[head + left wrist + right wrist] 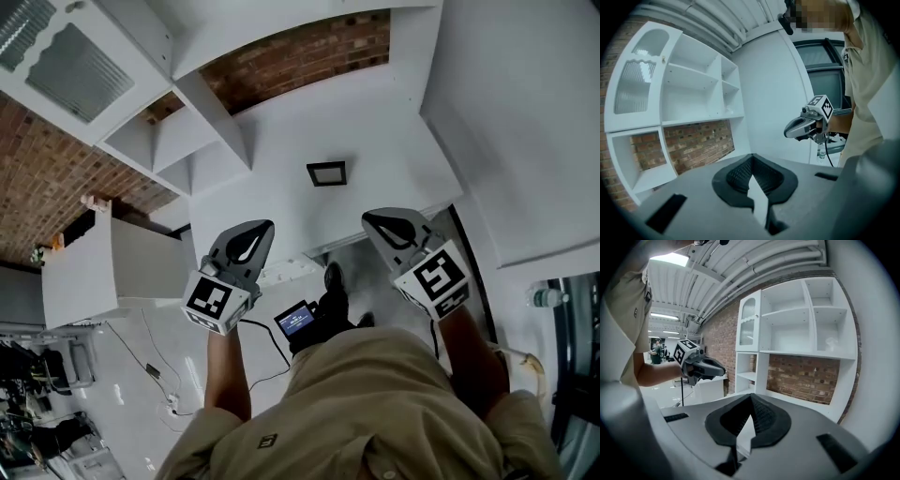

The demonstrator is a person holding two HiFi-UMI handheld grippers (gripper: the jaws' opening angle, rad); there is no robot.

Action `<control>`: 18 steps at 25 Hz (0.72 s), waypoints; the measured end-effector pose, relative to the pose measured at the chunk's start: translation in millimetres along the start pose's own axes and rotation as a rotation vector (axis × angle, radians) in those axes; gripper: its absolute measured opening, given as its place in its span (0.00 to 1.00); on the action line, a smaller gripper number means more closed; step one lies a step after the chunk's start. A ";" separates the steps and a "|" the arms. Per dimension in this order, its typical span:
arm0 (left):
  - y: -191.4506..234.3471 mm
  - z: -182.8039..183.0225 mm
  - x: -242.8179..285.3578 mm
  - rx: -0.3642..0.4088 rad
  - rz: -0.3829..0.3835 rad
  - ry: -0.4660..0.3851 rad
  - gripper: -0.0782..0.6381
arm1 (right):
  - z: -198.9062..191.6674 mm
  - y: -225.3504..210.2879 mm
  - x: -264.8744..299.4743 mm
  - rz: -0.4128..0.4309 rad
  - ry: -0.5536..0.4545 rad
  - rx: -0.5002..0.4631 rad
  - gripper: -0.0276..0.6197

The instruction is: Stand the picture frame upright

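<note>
Left claw (pixel 263 226) and right claw (pixel 371 219), head view: both pressed together and empty, each a matte grey plastic shell tapering to a blunt point and carrying a marker cube (pixel 211 302) with a black-and-white square pattern. In each claw's own view, the black ribbed pads meet along a single seam with nothing between them (left (pixel 752 157); right (pixel 751 397)). The picture frame (pixel 326 173), a small dark rectangular border around a grey centre, appears to lie flat on the smooth white table (pixel 281 202), beyond both claw tips and clear of them. Background: white box-shaped shelving unit (pixel 806 319) backed by a rough red brick wall (pixel 806 373), and an arched cabinet door (pixel 633 89) with ribbed glass.
</note>
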State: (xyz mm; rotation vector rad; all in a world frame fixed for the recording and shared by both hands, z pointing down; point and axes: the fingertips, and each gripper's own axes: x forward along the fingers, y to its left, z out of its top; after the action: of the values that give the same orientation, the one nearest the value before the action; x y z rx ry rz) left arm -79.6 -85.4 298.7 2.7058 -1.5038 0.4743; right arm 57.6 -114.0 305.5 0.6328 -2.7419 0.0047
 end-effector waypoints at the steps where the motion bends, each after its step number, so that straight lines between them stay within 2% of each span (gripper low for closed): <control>1: -6.1 6.2 -9.1 0.004 0.010 -0.006 0.12 | 4.0 10.4 -8.1 0.012 0.001 0.001 0.05; 7: -39.2 36.6 -48.0 0.050 0.036 -0.047 0.12 | 18.0 48.4 -49.6 0.018 -0.011 -0.018 0.05; 11: -54.1 44.1 -64.8 0.080 0.027 -0.051 0.12 | 23.1 62.2 -65.2 0.001 -0.014 -0.026 0.05; 18: -72.1 46.5 -85.2 0.082 0.028 -0.066 0.12 | 22.1 82.5 -80.3 -0.004 -0.017 -0.032 0.05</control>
State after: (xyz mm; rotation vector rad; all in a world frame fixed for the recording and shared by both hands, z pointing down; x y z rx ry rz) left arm -49.7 16.8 241.5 2.7926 -1.5742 0.4617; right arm 83.6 -7.0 265.0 0.6326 -2.7514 -0.0453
